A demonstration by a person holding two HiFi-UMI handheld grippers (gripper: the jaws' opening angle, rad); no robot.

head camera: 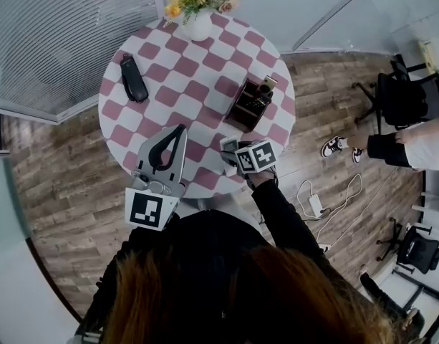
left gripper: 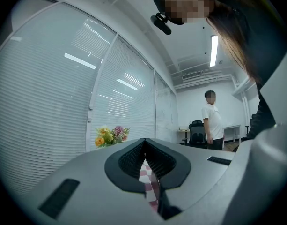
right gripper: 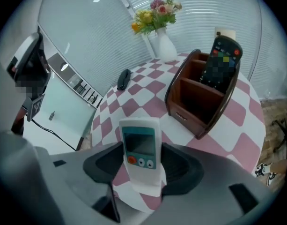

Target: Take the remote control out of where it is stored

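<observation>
Right gripper is clamped on the lower end of the white remote, held upright over the table, clear of the wooden holder. Left gripper has its jaws together on nothing. Risk: the grip is low and most of the remote stands above the pads, so a quick swing could likely tip it or let it slide out. It hangs near the table edge, so a drop may reach the floor. Only the right gripper view shows the clamp, the remote's screen, and a black remote standing in the holder. The head view alone places both grippers at the near edge, with the left gripper beside the right gripper.
</observation>
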